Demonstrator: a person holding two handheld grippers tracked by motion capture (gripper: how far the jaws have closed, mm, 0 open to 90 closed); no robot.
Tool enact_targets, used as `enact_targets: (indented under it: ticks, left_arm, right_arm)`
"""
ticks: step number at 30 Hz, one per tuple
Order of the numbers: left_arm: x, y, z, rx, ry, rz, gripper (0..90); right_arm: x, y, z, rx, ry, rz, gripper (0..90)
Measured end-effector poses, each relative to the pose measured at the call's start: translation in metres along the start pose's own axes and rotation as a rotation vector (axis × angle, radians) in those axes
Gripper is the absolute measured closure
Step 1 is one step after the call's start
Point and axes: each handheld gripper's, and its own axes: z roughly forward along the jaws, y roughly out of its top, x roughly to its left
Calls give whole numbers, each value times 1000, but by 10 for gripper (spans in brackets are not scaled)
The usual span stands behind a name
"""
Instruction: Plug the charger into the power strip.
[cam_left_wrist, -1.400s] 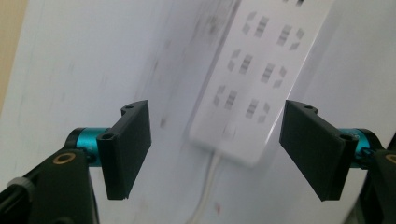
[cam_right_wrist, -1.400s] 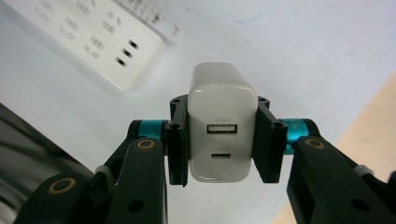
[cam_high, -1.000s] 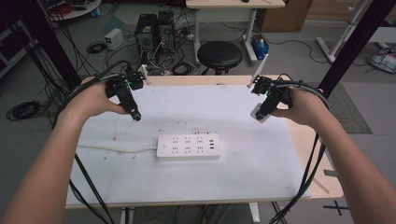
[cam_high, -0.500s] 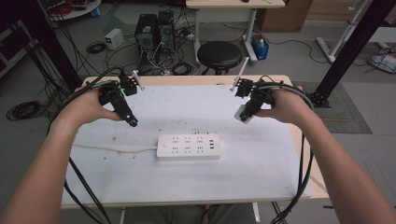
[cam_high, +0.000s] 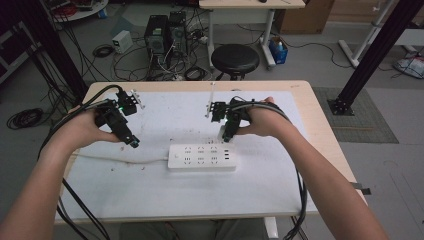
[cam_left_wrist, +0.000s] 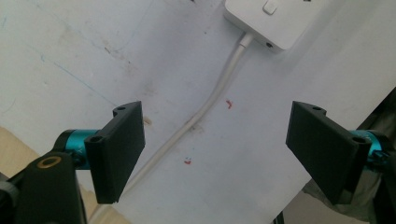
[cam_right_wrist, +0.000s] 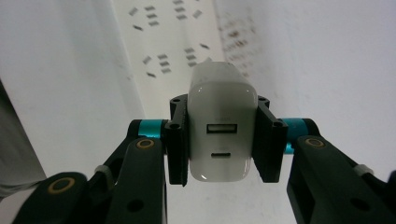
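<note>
from the high view we see the white power strip (cam_high: 201, 157) lying near the middle of the white table (cam_high: 165, 200), its cord (cam_high: 120, 160) trailing off to the left. our left gripper (cam_high: 134, 143) hangs just left of the strip's cord end, above the cord, and our right gripper (cam_high: 225, 136) hovers just above the strip's far right part with a white charger (cam_high: 221, 131) pinched at its tip

in the left gripper view we see the left gripper (cam_left_wrist: 215, 144) with its jaws spread wide, just lately opened further, nothing between them; the cord (cam_left_wrist: 219, 88) runs across the table below, up to the power strip (cam_left_wrist: 275, 21) at the top edge

in the right gripper view the right gripper (cam_right_wrist: 223, 140) is clamped on the charger (cam_right_wrist: 222, 135), whose two ports face us, and the power strip (cam_right_wrist: 163, 42) with its rows of sockets lies just beyond
</note>
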Motion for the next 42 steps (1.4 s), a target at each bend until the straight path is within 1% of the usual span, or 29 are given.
enact_targets:
  ticks: [1, 3, 4, 5, 6, 7, 10, 11, 12, 13, 14, 15, 16, 17, 21, 23, 24, 25, 26, 30, 31, 32, 33, 35, 37, 39, 40, 41, 42]
  left_arm:
    - [-2, -2, 1, -6, 0, -4, 196]
    - [-4, -6, 2, 4, 1, 1, 196]
    - [-6, -8, 4, -10, 1, -17, 196]
    - [-6, -9, 5, -4, 0, -10, 196]
    - [-7, -10, 6, 1, -3, -5, 196]
    - [-8, -11, 7, 8, -6, -4, 197]
    - [-11, -14, 10, 12, -7, -8, 197]
    - [-11, -15, 10, 19, -5, 0, 197]
    - [-11, -15, 10, 17, -5, 0, 196]
    - [-11, -15, 10, 17, -5, 0, 197]
    - [-12, -15, 11, 7, -6, -10, 197]
    - [-13, -15, 12, 11, -7, -7, 197]
    - [-13, -15, 12, 20, -7, 3, 197]
    - [-15, -15, 14, 14, -10, -7, 197]
    - [-15, -14, 17, 27, -16, 4, 196]
    - [-17, -13, 21, 26, -21, -3, 196]
    - [-16, -12, 21, 28, -24, -3, 197]
    - [-17, -11, 22, 30, -28, -6, 197]
    - [-16, -11, 23, 38, -29, 6, 197]
    - [-18, -10, 26, 29, -35, 0, 196]
    - [-18, -9, 27, 28, -37, 0, 197]
    - [-18, -9, 28, 27, -38, 0, 197]
    - [-19, -8, 28, 27, -39, 5, 196]
    - [-19, -8, 28, 23, -44, 8, 197]
    - [-20, -6, 28, 26, -46, 19, 197]
    - [-20, -5, 29, 24, -44, 18, 196]
    - [-20, -5, 29, 21, -46, 22, 197]
    - [-20, -5, 30, 14, -50, 11, 196]
    - [-20, -4, 31, 20, -51, 14, 196]
  right_arm:
    - [1, 5, 4, 7, 18, -12, 620]
    - [5, 15, 15, 30, 29, -44, 620]
    - [7, 21, 21, 55, 25, -61, 620]
    - [8, 27, 31, 67, 25, -99, 620]
    - [8, 27, 31, 67, 25, -99, 620]
    - [9, 31, 35, 73, 24, -106, 620]
    - [10, 38, 48, 104, 35, -152, 621]
    - [10, 39, 51, 120, 33, -159, 621]
    - [9, 40, 53, 121, 30, -173, 621]
    - [9, 40, 53, 121, 30, -173, 621]
    - [7, 41, 53, 105, 39, -175, 621]
    - [7, 41, 53, 105, 39, -175, 621]
    - [6, 42, 54, 97, 50, -181, 621]
    - [8, 42, 57, 120, 61, -208, 622]
    - [9, 43, 58, 117, 57, -220, 623]
    - [9, 42, 58, 106, 54, -245, 626]
    - [8, 42, 58, 102, 56, -249, 627]
    - [8, 42, 58, 105, 59, -240, 627]
    - [7, 42, 59, 104, 63, -230, 627]
    - [9, 43, 59, 111, 55, -236, 627]
    - [10, 44, 61, 118, 50, -247, 627]
    - [12, 44, 67, 139, 35, -264, 627]
    - [13, 45, 67, 139, 38, -259, 628]
    - [8, 42, 67, 122, 63, -243, 628]
    - [6, 39, 67, 99, 66, -240, 629]
    - [7, 37, 68, 80, 63, -232, 629]
    - [7, 36, 69, 78, 62, -226, 628]
    - [7, 35, 70, 72, 62, -226, 627]
    - [6, 36, 71, 76, 64, -227, 627]
